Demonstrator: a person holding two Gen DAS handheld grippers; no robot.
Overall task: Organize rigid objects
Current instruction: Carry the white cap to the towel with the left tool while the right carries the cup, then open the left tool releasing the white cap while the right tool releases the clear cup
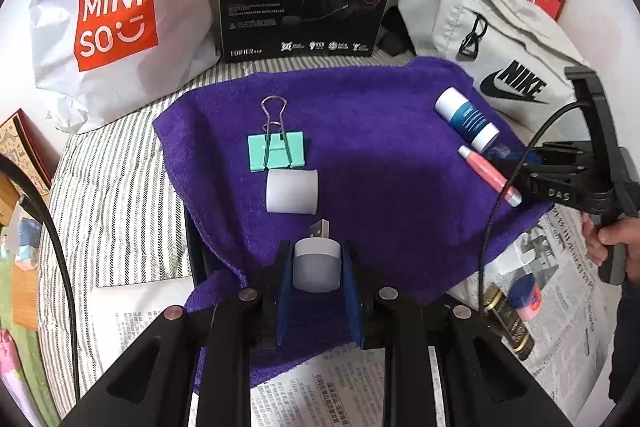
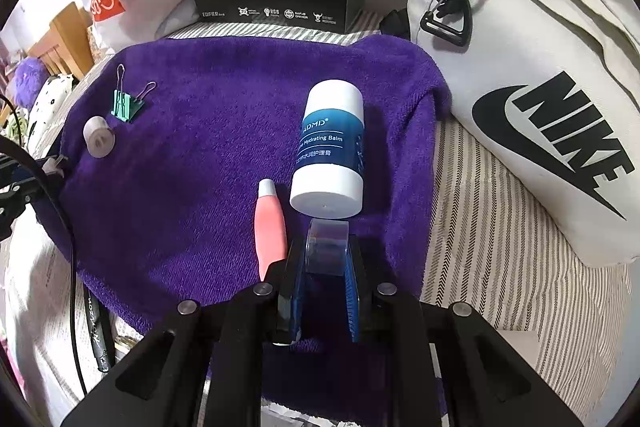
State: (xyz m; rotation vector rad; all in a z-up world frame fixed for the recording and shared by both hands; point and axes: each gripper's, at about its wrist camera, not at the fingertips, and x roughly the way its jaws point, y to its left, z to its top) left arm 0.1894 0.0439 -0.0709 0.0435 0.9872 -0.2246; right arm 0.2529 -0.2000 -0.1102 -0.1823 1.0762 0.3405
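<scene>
Placing step: left tool [image 1: 317, 269] clamps a white USB light [image 1: 316, 265] at the purple towel's [image 1: 384, 131] 6 o'clock edge; right tool [image 2: 326, 247] pinches a clear cap [image 2: 326, 245] just below the balm stick [image 2: 330, 147]. Next, I judge, each sets its piece down, then lets go

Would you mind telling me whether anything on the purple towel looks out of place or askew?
Nothing looks spilled or damaged. The blue-and-white balm stick and the pink tube lie on their sides at the purple towel's right; the mint binder clip and the white cylinder lie at its left.
</scene>
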